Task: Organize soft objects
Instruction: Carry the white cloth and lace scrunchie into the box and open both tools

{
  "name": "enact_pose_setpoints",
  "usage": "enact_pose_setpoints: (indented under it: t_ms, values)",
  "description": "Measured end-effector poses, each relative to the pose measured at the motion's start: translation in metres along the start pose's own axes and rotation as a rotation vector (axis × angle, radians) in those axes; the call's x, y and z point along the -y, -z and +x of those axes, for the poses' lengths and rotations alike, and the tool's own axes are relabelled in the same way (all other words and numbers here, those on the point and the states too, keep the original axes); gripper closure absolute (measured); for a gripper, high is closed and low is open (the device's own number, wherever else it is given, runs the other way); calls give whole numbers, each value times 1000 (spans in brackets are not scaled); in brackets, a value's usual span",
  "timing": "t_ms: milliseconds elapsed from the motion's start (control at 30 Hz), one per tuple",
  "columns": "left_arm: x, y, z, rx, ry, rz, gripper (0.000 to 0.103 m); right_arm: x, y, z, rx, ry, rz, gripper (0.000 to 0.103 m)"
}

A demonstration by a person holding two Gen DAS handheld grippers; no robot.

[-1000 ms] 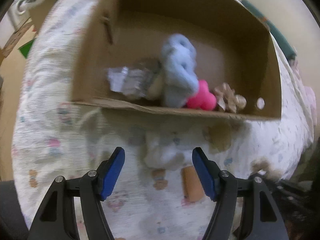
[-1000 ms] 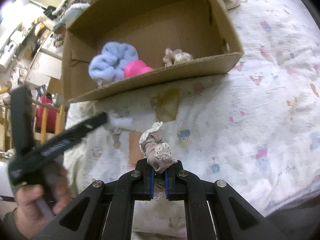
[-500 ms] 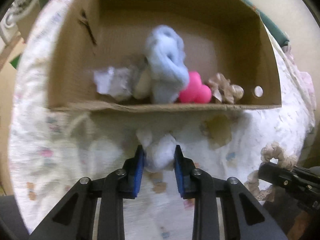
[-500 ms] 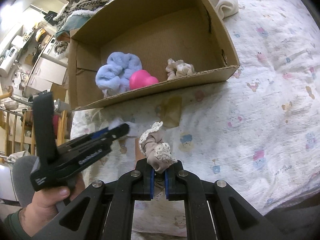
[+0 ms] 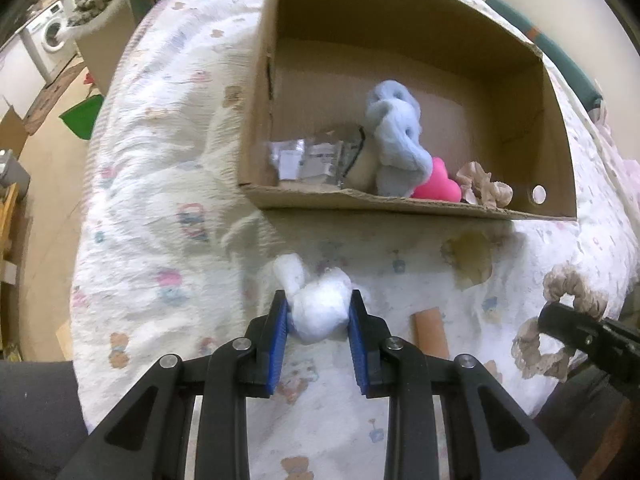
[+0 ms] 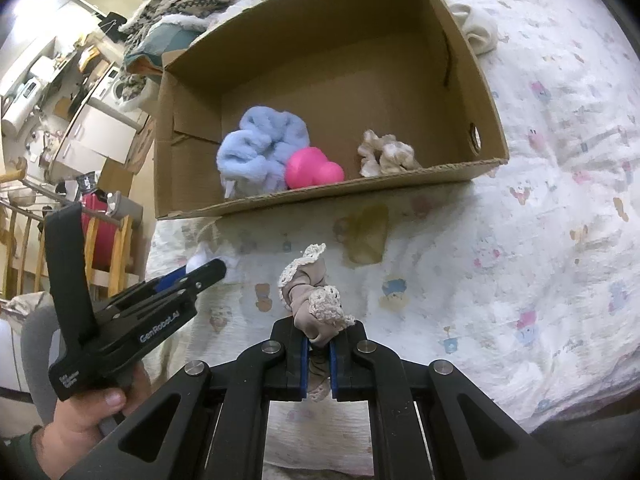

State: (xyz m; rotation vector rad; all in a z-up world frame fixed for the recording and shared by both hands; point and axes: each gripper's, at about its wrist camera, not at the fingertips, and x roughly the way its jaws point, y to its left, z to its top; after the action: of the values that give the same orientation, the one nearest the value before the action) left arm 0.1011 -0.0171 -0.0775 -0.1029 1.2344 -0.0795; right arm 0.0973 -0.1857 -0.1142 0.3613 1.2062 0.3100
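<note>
Lifted since a moment ago, the left gripper [image 5: 318,316] pinches the white puff [image 5: 318,312] at lower centre; right gripper [image 6: 318,354] clamps the beige scrunchie [image 6: 316,300]. Next, probably, carry both into the cardboard box [image 6: 320,196].

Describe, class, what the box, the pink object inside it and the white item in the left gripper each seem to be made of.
Box: corrugated cardboard, matte brown, fluting visible along its cut front edge.
Pink object: probably foam or soft rubber, smooth, evenly coloured, slightly glossy.
White item in the left gripper: fluffy fibre, perhaps cotton wool or plush, with wispy edges, bulging between the pads.
</note>
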Motion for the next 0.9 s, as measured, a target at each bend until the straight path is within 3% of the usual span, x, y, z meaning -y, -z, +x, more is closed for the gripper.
enact_pose_setpoints:
  t_ms: [400,633,900]
  values:
    - [-13,-1,-68,125,-39,1,78,-19,0,-39,101,-40,-27,94]
    - [-3,-30,-95,197,-22,2,78,-30,-15,-67,188,-77,-18,94]
    - [11,-80,-117,271,-5,36,77,-33,-61,-91,262,-77,18,94]
